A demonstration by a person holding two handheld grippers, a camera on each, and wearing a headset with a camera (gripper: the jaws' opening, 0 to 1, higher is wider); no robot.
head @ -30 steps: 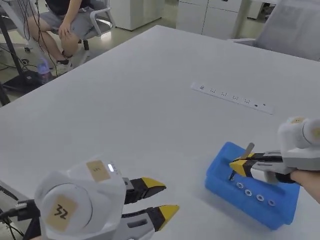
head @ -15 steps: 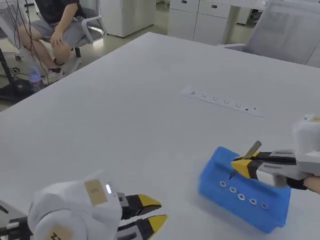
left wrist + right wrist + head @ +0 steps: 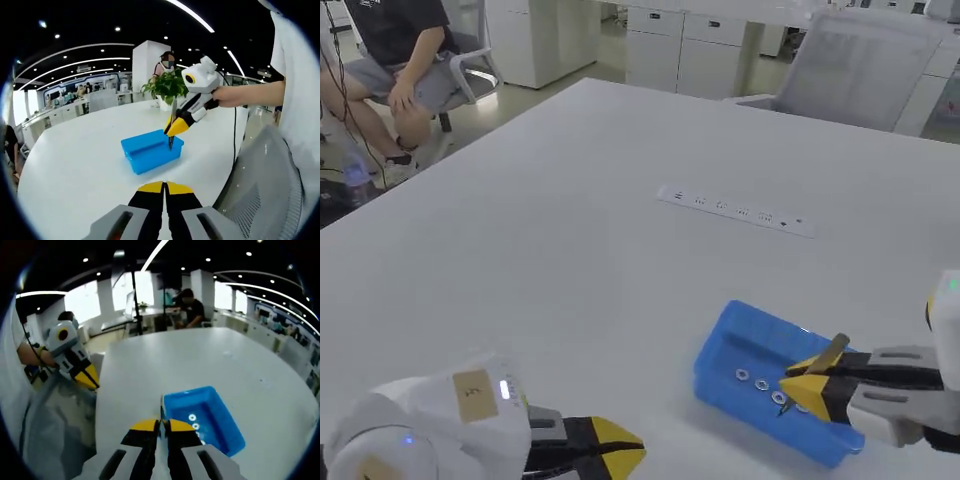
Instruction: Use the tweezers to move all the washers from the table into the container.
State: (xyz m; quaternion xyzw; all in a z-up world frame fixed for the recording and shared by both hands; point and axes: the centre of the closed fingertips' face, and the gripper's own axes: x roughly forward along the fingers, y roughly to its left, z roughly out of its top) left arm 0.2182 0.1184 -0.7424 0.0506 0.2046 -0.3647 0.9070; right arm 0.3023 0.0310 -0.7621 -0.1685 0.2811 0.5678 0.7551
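A blue container (image 3: 722, 352) sits on the white table (image 3: 570, 250) at the front right, with several small washers (image 3: 761, 384) on its floor. My right gripper (image 3: 807, 383) hangs over the container's right half, shut on the tweezers (image 3: 832, 351), whose tips point down among the washers. In the right gripper view the tweezers (image 3: 161, 412) run between the shut jaws, above the container (image 3: 220, 432) and washers (image 3: 192, 417). My left gripper (image 3: 620, 455) is low at the front left, shut with nothing in it. The left gripper view shows the container (image 3: 150, 152) and the right gripper (image 3: 176, 129) over it.
A white power strip (image 3: 735, 212) lies across the middle of the table beyond the container. A person sits on a chair (image 3: 390, 60) off the far left corner. An office chair (image 3: 865, 60) stands behind the far edge. The left gripper (image 3: 86, 376) is near the table's edge.
The left gripper's jaws have closed from open to shut. The right gripper still holds the tweezers over the container, a little further along it. The head camera has shifted.
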